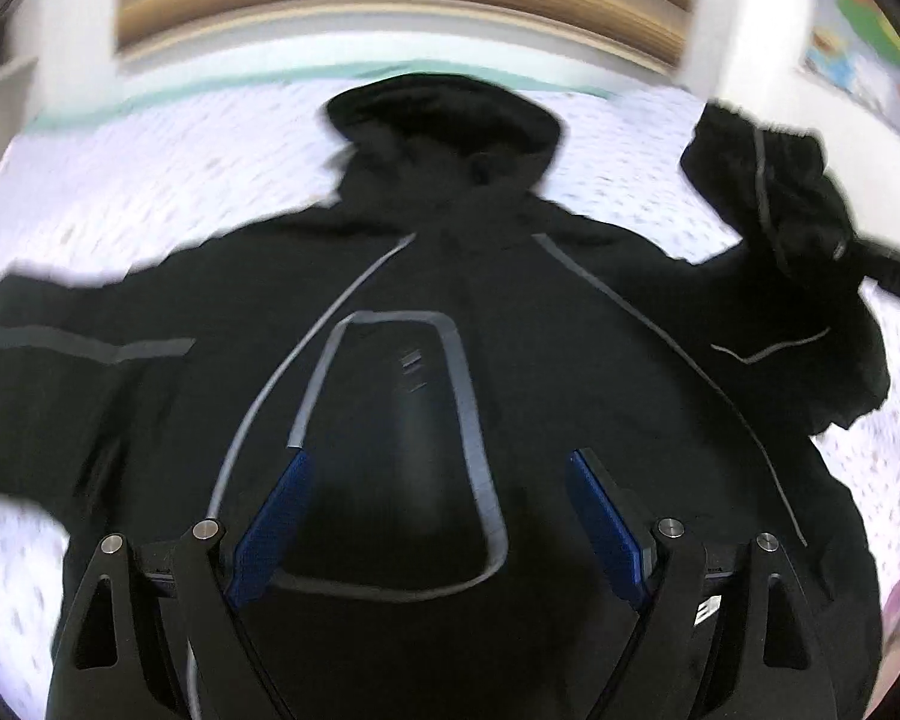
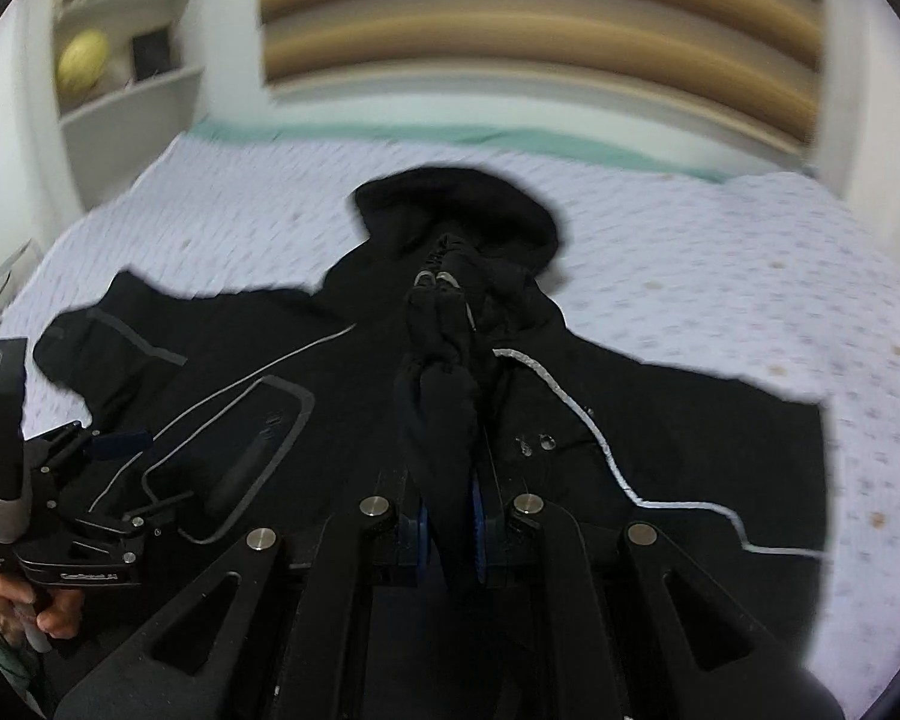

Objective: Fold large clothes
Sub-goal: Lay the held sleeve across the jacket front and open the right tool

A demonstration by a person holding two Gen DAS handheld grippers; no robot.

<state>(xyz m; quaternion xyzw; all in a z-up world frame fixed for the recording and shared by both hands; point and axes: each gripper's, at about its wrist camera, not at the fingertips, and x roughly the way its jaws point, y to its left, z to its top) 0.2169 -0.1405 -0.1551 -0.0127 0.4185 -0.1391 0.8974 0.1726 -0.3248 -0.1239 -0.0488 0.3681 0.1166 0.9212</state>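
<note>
Right fingers (image 2: 450, 531) pinch jacket (image 2: 342, 372) over bedspread (image 2: 720, 276).

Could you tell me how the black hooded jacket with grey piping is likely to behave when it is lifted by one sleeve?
The black hooded jacket with grey piping is probably floppy: the sleeve bunched in the right gripper hangs in soft folds. It likely drags rather than lifts whole, since its body lies spread across the pale patterned bedspread.

White wall shelves (image 2: 129, 30), striped headboard (image 2: 540, 18), patterned bedspread (image 2: 720, 276)
</note>
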